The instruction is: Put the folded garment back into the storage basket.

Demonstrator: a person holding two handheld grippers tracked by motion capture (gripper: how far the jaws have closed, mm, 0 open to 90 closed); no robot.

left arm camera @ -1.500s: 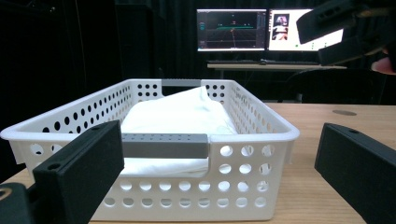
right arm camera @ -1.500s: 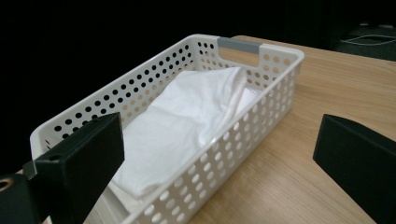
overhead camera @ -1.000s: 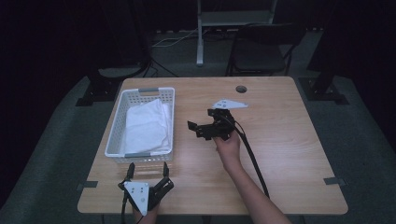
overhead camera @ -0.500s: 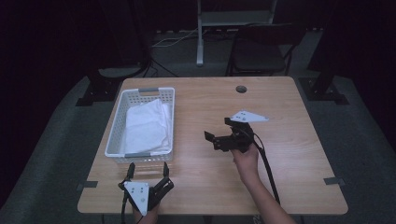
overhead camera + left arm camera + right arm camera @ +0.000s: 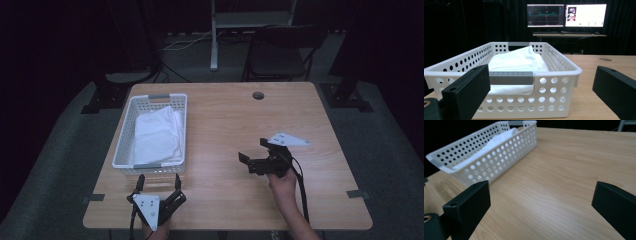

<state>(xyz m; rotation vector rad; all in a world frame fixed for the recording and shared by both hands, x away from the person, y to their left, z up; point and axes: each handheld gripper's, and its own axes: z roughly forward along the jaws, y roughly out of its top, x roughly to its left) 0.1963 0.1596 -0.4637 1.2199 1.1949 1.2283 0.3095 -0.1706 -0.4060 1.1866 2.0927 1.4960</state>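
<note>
A white perforated basket [image 5: 128, 131] stands on the left half of the wooden table, with a folded white cloth [image 5: 157, 135] lying inside it. My left gripper [image 5: 158, 184] rests at the table's front edge just before the basket's near wall [image 5: 524, 105], jaws wide apart and nothing between them. In the left gripper view the cloth [image 5: 517, 60] rises above the basket's grey handle [image 5: 511, 74]. My right gripper [image 5: 255, 154] hovers over the right middle of the table, turned toward the basket [image 5: 499, 152], open and empty.
The bare wooden tabletop [image 5: 225, 120] stretches between basket and right gripper. A round cable hole [image 5: 258, 95] sits near the far edge. Beyond the table stand a dark chair [image 5: 277, 55] and a desk with lit monitors [image 5: 566, 15].
My right gripper has drawn back from the table's middle toward the right and nearer the front edge, still open. The left gripper, basket and cloth have stayed put.
</note>
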